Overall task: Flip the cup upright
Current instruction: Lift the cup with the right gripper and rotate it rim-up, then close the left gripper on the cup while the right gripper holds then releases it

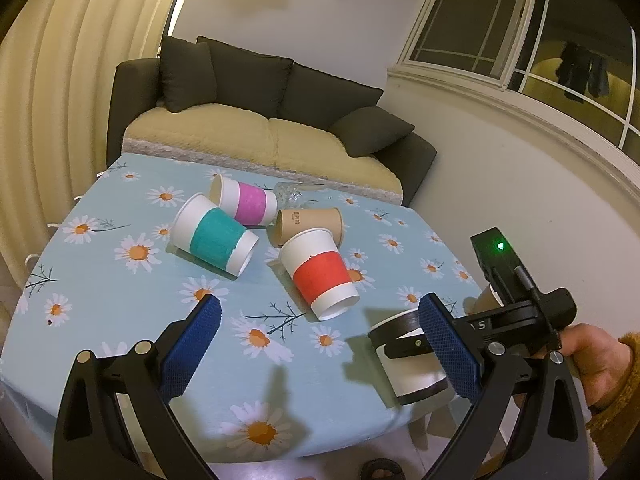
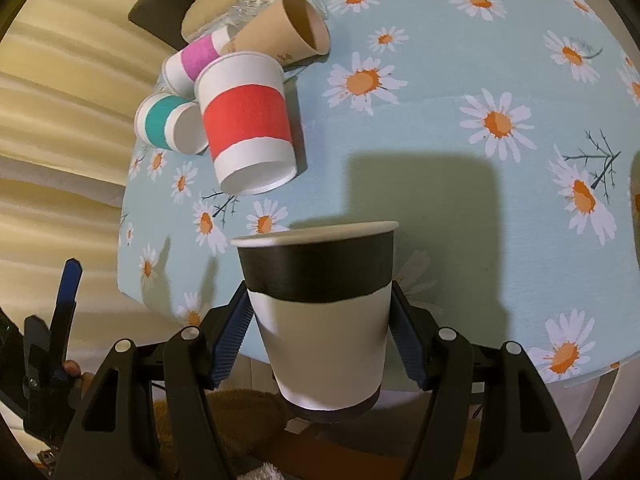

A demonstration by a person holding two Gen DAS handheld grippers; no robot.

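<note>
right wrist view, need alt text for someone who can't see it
The right gripper clamps a white paper cup with black bands, rim up, at the near edge of a daisy-print tablecloth. Beyond it, four more cups lie tipped over in a cluster: red-banded, teal-banded, pink-banded and plain brown.

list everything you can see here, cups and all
black-band cup: 1, white with black bands, rim up, held in the right claw over the near table edge
red-band cup: 1, white and red, on its side mid table
teal-band cup: 1, white and teal, on its side, left of red
pink-band cup: 1, white and pink, on its side, behind teal
brown cup: 1, plain brown, on its side, behind red
table: 1, light blue daisy cloth
sofa: 1, dark with yellow cushions, behind table
left claw: open, blue pads, empty
</note>
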